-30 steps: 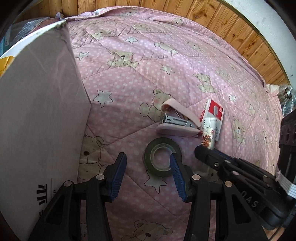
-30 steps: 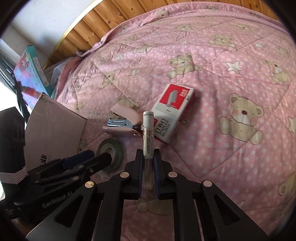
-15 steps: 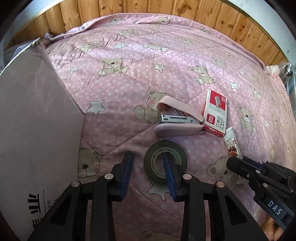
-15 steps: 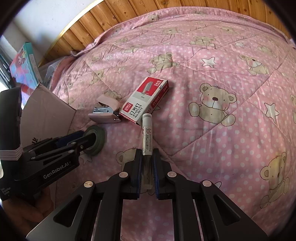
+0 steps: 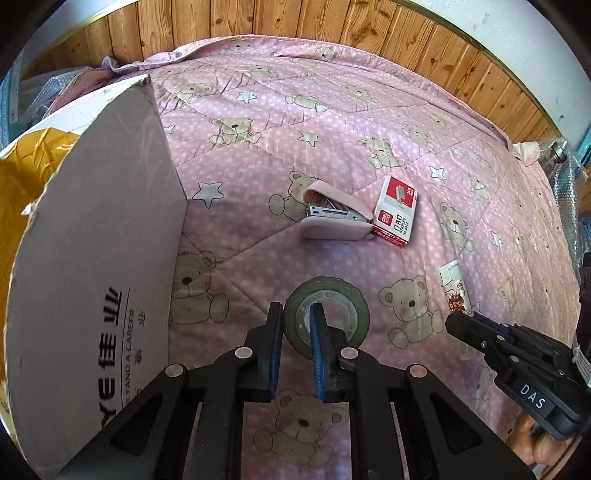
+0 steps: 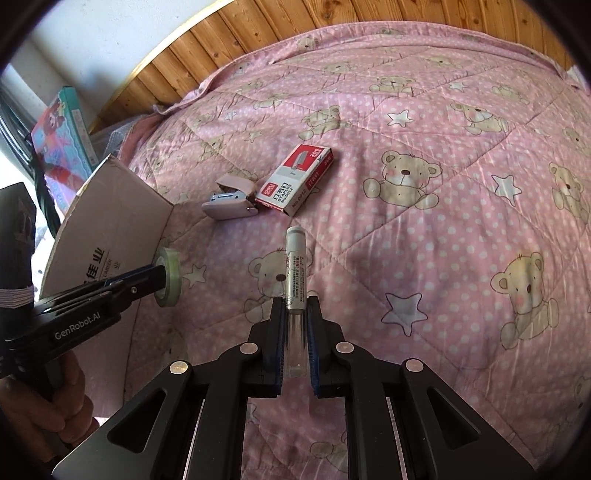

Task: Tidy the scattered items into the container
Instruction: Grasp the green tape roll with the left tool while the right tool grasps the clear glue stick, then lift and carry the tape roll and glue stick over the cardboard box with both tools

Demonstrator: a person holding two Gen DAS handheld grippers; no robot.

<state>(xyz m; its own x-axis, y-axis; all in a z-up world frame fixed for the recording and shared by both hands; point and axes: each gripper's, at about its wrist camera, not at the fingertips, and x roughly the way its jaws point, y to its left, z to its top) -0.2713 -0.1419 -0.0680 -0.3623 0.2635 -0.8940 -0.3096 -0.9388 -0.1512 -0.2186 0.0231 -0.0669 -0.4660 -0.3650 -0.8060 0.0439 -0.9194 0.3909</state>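
Note:
My left gripper (image 5: 296, 318) is shut on the near rim of a dark green tape roll (image 5: 354, 314), one finger inside its hole. In the right wrist view the tape roll (image 6: 170, 277) stands on edge in that left gripper (image 6: 157, 275), beside the cardboard box (image 6: 107, 229). My right gripper (image 6: 295, 314) is shut on a white glue stick (image 6: 295, 266), held above the quilt. The glue stick (image 5: 456, 291) also shows in the right gripper (image 5: 463, 325) at lower right. A pink stapler (image 5: 332, 218) and a red-and-white staples box (image 5: 395, 210) lie side by side further out.
The open cardboard box (image 5: 92, 258) fills the left side, with yellow material inside. The pink bear quilt (image 5: 332, 122) covers the bed up to the wooden wall (image 5: 332, 22). A picture book (image 6: 62, 129) leans at far left. A hand (image 6: 37, 398) holds the left gripper.
The left gripper closed on the tape roll's rim and tipped it up on edge. The right gripper drew back from the staples box with the glue stick still held.

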